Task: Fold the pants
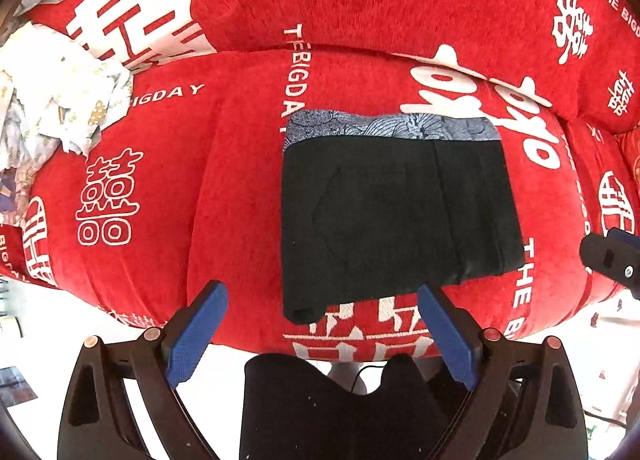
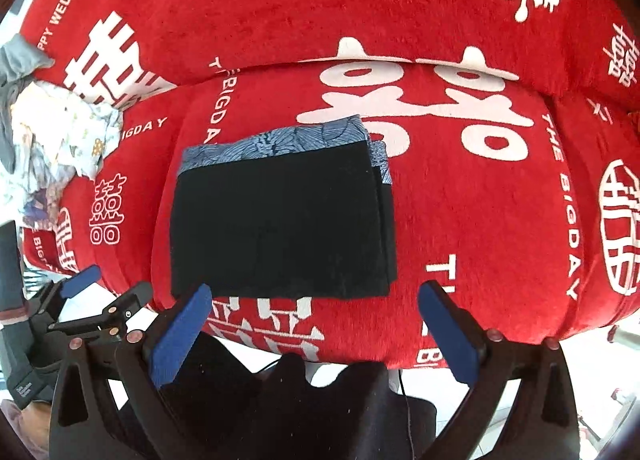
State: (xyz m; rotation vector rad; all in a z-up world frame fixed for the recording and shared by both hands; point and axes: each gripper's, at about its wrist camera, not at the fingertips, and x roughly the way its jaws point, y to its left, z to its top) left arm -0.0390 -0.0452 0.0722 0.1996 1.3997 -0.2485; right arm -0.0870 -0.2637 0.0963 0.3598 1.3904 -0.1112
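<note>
— Lying folded into a compact rectangle on the seat of the red plush sofa cover with white characters and lettering (image 1: 240,164), the black pants (image 1: 392,216) sit near its front edge, right?

— Yes. A second folded garment, blue-grey fabric with a leafy print (image 1: 392,125), shows as a strip along their far edge; the black pants lie on top of it. From the right wrist view the same blue-grey strip (image 2: 276,140) also peeks out at the right side of the black pants (image 2: 280,224).

— And the left tool (image 1: 320,334)?

— Its two blue-padded fingers stand wide apart, holding nothing. The near edge of the pants lies just ahead of them; the right pad sits close to that edge, though I cannot tell whether it touches.

— The right tool (image 2: 314,334)?

— Also spread wide and empty, with the near edge of the pants just beyond its left blue pad. The left tool (image 2: 106,288) appears at the lower left of that view, off the sofa's front edge.

— Anything else on the sofa?

— A crumpled heap of pale printed cloth (image 1: 56,100) lies at the far left of the seat, well apart from the pants.
</note>
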